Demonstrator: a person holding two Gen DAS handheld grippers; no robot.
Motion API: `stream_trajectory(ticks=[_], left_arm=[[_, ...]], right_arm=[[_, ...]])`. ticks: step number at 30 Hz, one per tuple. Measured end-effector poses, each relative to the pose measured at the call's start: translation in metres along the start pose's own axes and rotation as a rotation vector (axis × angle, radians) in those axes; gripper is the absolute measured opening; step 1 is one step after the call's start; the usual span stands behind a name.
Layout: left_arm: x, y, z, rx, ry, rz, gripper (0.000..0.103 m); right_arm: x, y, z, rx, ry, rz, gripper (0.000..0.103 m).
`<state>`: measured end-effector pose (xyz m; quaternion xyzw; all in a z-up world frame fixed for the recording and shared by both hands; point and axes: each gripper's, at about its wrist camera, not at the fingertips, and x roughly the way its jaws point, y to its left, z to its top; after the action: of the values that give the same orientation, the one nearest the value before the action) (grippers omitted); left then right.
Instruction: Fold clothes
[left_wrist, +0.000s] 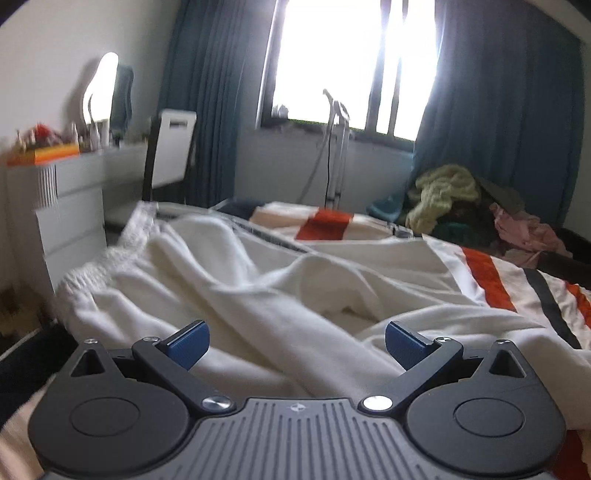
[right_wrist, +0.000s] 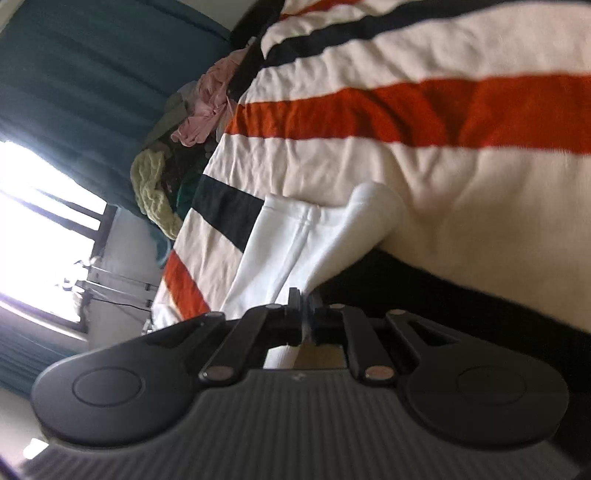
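Left wrist view showed the left tool (left_wrist: 297, 345) with its blue pads (left_wrist: 188, 345) wide apart and nothing between them, hanging just above a rumpled white garment (left_wrist: 236, 280) spread on the striped bed cover (left_wrist: 491, 273). A heap of clothes (left_wrist: 454, 206) lay at the far corner beside the teal curtain (left_wrist: 509, 110). Right wrist view, rolled sideways, showed the right tool (right_wrist: 303, 308) pinched together on the white garment (right_wrist: 295, 240), which stretched from it over the bed edge
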<state>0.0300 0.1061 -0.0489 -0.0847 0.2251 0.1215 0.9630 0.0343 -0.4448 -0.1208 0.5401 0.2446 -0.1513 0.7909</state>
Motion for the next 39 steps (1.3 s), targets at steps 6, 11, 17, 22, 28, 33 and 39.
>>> stream_trajectory(ticks=[6, 11, 17, 22, 28, 33, 39], left_arm=[[0.008, 0.049, 0.002, -0.217, 0.16, -0.061, 0.102], [0.02, 0.116, 0.004, -0.546, 0.312, -0.097, 0.102], [0.048, 0.19, -0.007, -0.894, 0.431, -0.14, 0.101], [0.077, 0.22, -0.025, -1.104, 0.425, -0.135, 0.099], [0.083, 0.233, -0.025, -1.156, 0.336, -0.087, 0.074], [0.074, 0.247, -0.019, -1.155, 0.223, -0.1, 0.047], [0.069, 0.248, 0.001, -1.036, 0.094, -0.059, 0.013]], right_arm=[[0.002, -0.035, -0.007, 0.189, 0.098, 0.055, 0.031], [0.004, -0.044, -0.012, 0.276, 0.096, 0.047, 0.073], [0.021, -0.051, 0.001, 0.275, 0.107, 0.054, 0.072], [0.04, -0.064, 0.014, 0.288, 0.112, 0.042, 0.054], [0.058, -0.069, 0.019, 0.29, 0.072, -0.011, 0.025], [0.056, -0.062, 0.027, 0.234, -0.009, -0.018, 0.008], [0.032, -0.048, 0.038, 0.164, -0.166, 0.064, 0.005]])
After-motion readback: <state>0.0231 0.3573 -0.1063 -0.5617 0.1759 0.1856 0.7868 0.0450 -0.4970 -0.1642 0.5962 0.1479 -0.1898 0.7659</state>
